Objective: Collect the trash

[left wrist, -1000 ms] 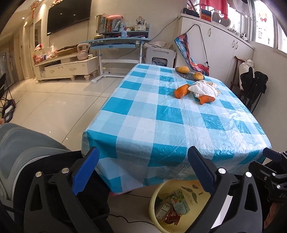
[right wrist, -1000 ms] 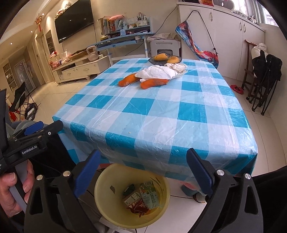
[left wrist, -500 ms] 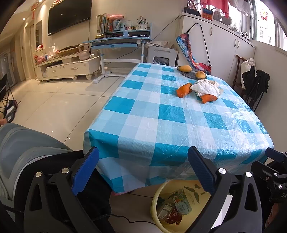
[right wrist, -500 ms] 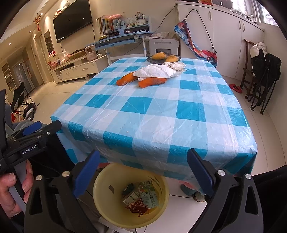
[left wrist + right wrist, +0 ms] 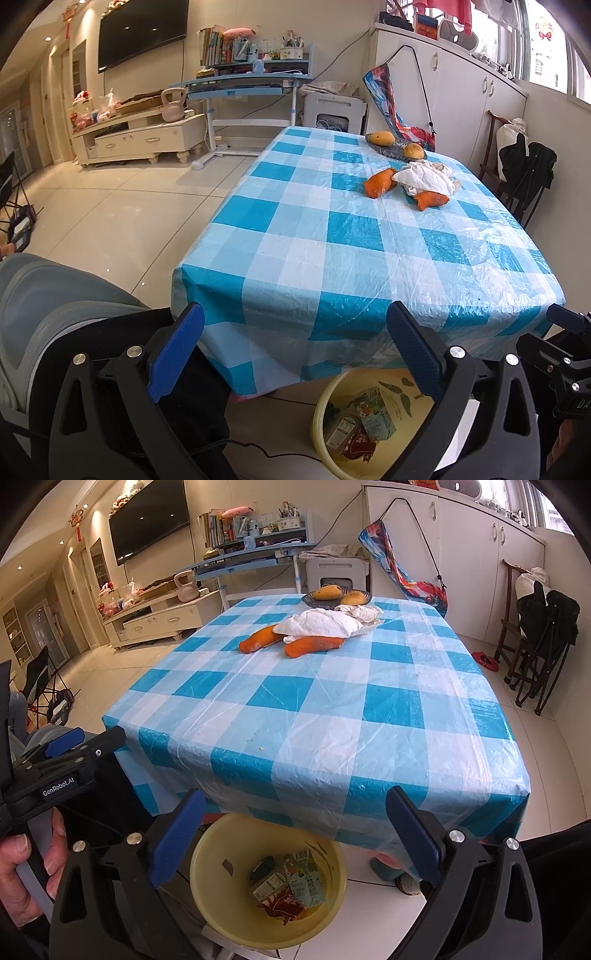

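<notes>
Both grippers, left and right, spread and empty; crumpled tissue lay at table's far edge, right nearer.

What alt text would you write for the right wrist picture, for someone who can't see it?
An open two-finger tool with blue pads hovers over a round yellow plastic bin holding crumpled cartons and wrappers. Beyond is a blue-and-white checked table with orange peels, white crumpled paper and a fruit dish.
</notes>
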`<action>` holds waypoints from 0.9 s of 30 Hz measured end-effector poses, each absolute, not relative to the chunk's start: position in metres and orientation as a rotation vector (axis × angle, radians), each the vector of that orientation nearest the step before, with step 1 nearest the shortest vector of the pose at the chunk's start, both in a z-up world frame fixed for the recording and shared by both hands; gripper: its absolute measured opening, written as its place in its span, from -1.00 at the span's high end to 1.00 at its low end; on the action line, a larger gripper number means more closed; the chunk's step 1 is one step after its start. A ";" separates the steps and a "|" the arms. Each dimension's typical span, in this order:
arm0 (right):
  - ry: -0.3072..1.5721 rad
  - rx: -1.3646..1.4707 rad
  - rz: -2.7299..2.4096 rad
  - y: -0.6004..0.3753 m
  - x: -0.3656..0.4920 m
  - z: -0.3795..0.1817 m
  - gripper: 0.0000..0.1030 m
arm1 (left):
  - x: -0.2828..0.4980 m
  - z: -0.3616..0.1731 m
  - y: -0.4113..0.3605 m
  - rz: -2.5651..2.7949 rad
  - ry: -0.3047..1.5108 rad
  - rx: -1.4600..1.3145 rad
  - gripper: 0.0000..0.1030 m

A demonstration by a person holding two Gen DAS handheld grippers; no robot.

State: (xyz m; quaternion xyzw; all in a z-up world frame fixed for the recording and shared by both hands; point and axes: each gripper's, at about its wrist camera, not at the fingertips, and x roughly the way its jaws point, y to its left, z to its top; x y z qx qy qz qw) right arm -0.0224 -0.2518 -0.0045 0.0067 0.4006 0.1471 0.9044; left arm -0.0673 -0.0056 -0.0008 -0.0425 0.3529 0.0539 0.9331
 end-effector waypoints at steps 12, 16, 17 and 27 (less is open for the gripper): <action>0.833 0.010 0.302 -0.251 -0.023 -0.007 -0.84 | -0.067 -0.001 -0.005 0.110 0.724 -0.086 -0.85; 0.832 0.010 0.303 -0.251 -0.023 -0.006 -0.85 | -0.067 -0.001 -0.005 0.111 0.724 -0.086 -0.85; 0.832 0.010 0.303 -0.251 -0.023 -0.006 -0.85 | -0.067 -0.001 -0.005 0.111 0.724 -0.086 -0.85; 0.844 0.088 0.326 -0.259 -0.017 -0.004 -0.85 | -0.072 0.001 0.002 0.121 0.706 -0.112 -0.85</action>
